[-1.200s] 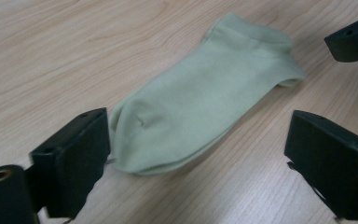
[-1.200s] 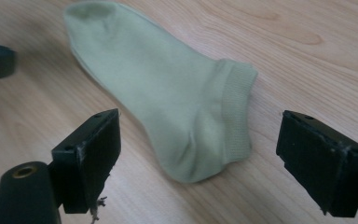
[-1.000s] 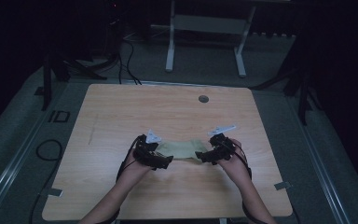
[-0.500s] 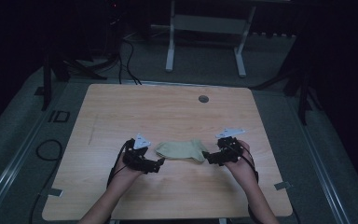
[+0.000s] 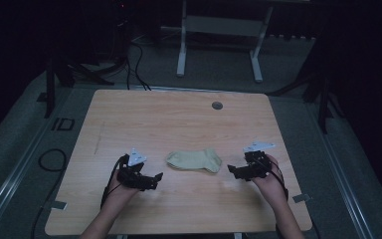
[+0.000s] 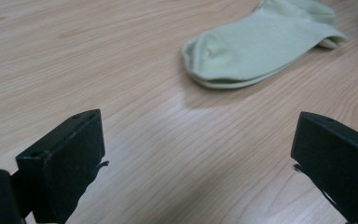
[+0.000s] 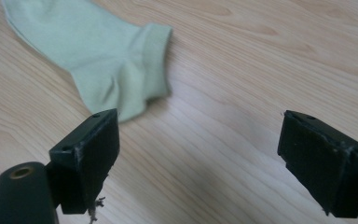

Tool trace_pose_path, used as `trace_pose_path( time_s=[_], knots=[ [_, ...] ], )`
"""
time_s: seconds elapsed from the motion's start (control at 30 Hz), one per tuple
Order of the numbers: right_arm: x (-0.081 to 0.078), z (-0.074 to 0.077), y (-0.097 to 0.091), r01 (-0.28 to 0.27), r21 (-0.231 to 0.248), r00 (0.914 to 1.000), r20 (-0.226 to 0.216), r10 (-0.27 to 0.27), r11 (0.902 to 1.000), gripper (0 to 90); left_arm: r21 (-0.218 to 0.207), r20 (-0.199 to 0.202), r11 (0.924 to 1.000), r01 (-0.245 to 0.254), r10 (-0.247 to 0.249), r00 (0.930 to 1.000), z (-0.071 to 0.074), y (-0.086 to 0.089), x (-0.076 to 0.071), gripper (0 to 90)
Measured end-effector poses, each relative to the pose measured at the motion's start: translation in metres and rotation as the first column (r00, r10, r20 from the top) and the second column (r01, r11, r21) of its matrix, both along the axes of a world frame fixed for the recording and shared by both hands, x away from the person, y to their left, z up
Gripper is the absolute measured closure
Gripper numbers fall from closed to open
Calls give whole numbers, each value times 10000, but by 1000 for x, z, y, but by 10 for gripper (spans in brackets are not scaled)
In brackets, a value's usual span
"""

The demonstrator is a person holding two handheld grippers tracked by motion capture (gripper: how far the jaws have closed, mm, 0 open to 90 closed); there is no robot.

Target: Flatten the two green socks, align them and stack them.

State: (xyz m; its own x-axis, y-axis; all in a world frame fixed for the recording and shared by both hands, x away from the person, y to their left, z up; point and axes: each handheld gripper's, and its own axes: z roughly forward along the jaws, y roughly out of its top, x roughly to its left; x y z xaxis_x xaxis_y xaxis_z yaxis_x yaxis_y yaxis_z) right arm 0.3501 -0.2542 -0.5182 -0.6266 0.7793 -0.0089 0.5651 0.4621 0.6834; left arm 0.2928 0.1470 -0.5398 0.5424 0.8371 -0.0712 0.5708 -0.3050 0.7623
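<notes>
We hold the left tool (image 5: pixel 155 178) low over the wooden desk (image 5: pixel 179 119) with its two black jaws spread wide and nothing between them. In the left gripper view bare wood grain shows in the gap, and the pale green sock (image 6: pixel 261 44) lies ahead of the jaws and off toward the right-hand one, apart from both. Its rounded toe end is the part nearest this tool.

Our right tool (image 5: pixel 232 172) is released as well, jaws standing far apart over bare desk. In the right gripper view the sock (image 7: pixel 98 56) lies ahead and toward the left-hand jaw, its ribbed cuff turned toward the tool and its heel corner coming close to that jaw's tip; we cannot tell whether they touch.

From the high view the sock (image 5: pixel 195 161) lies flat on the desk between our two tools, toe toward the left one and cuff toward the right one, with a strip of bare wood on either side. Beyond both tools a small round grommet (image 5: pixel 217 105) is set in the desk near its far edge.
</notes>
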Motion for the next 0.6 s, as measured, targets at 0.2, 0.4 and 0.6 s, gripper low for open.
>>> trace_pose_path(
  time_s=[0.2, 0.4, 0.6],
  knots=[
    [-7, -5, -18, 279, 133, 9995, -136, -277, 9995, 127, 38, -30, 9997, -232, 232, 9997, -7, 14, -7, 29],
    [-14, -10, -40, 706, 467, 9975, -80, -703, 9964, 130, 127, -80, 9992, -378, 379, 9992, -11, 26, -14, 29],
    [-21, -16, -60, 1199, 454, 9928, -124, -1195, 9917, 132, 114, -30, 9970, -772, 772, 9970, -17, 41, -22, 29]
  ],
)
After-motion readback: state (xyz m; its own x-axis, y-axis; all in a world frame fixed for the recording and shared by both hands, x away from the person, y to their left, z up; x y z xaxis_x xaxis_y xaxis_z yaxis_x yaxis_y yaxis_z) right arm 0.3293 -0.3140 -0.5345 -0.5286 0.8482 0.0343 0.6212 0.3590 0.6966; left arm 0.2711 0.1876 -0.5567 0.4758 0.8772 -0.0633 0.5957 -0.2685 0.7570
